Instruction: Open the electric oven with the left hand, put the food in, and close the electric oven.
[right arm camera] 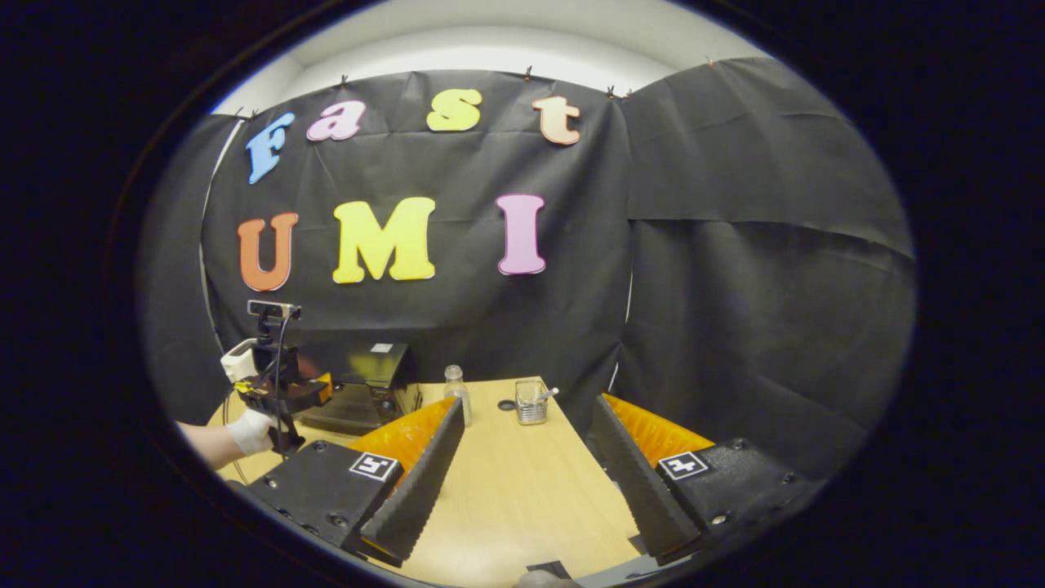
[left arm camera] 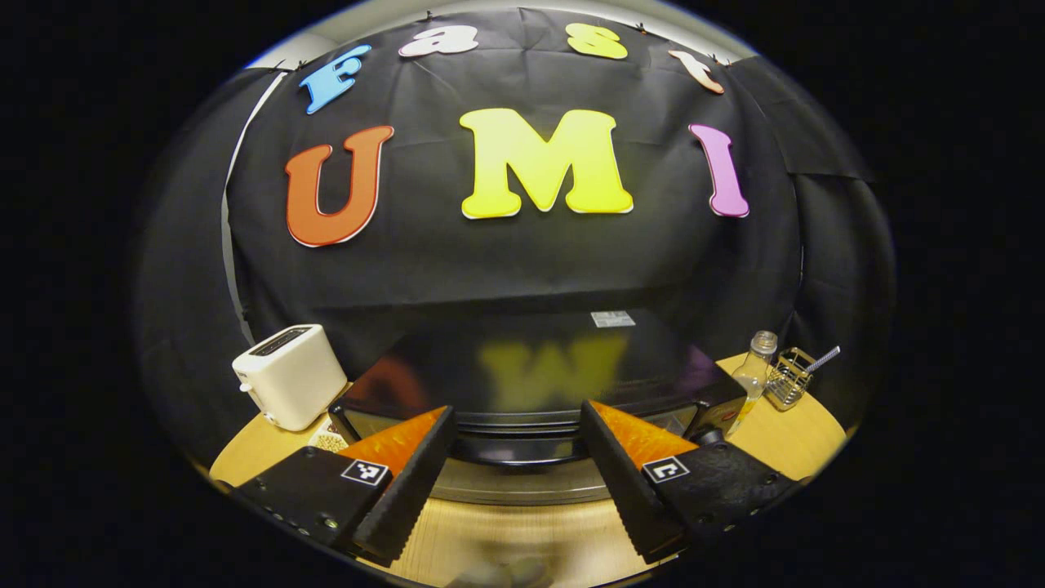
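The black electric oven (left arm camera: 531, 359) stands right in front of my left gripper (left arm camera: 518, 408), its glossy top mirroring the wall. Its dark door handle (left arm camera: 522, 449) runs across between my left fingers (left arm camera: 408, 465), which stand wide apart and do not press on it, so the gripper is open. In the right gripper view the oven (right arm camera: 363, 384) sits at the table's far left, with the left gripper (right arm camera: 277, 384) in a gloved hand (right arm camera: 249, 431) at its front. My right gripper (right arm camera: 529, 402) hovers open over the wooden table (right arm camera: 506, 490), holding nothing.
A white toaster (left arm camera: 290, 376) stands left of the oven. A clear glass bottle (left arm camera: 755, 367) and a wire holder (left arm camera: 790, 377) with a utensil stand to its right. A blurred pale thing (left arm camera: 506, 572) lies at the table's near edge; I cannot tell what it is.
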